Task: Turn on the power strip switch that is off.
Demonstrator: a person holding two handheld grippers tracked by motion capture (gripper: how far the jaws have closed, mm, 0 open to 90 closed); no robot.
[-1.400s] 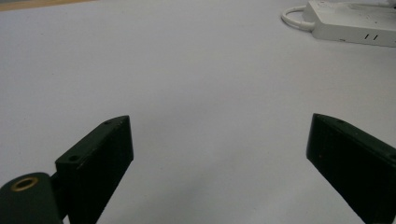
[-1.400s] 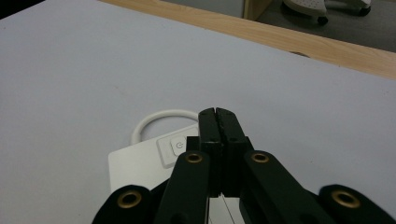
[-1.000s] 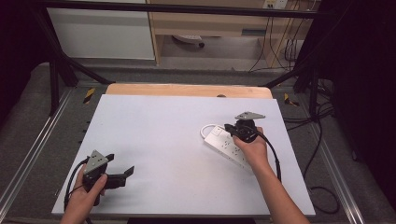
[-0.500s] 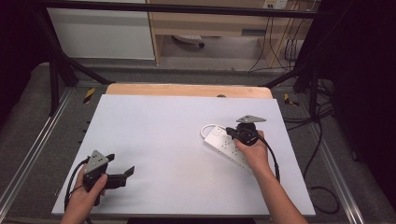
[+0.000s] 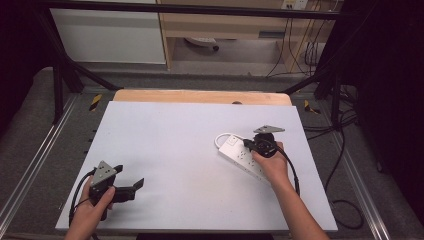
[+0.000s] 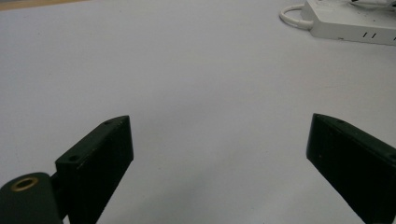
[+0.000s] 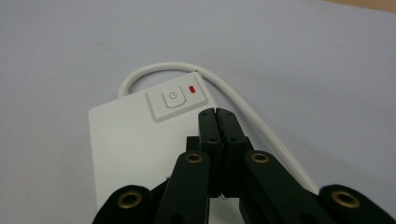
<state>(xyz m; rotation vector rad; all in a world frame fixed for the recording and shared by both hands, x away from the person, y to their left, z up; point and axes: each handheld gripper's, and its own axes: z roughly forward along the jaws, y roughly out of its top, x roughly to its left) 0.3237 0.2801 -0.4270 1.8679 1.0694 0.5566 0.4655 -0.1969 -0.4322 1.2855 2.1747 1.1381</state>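
A white power strip lies on the white table top at the right, its white cable looping from its far end. My right gripper hangs over the strip, jaws shut and empty, tips just short of the power button and its red light. In the high view that gripper sits on the strip's far half. My left gripper rests low at the front left, open, nothing between its fingers. The strip lies far off ahead of it.
A wooden strip runs along the table's far edge. Black frame bars and metal rails flank the table. Cables hang on the floor at the right. A shelf unit stands behind.
My right gripper has shifted slightly over the power strip, toward its far end. The left gripper has kept still.
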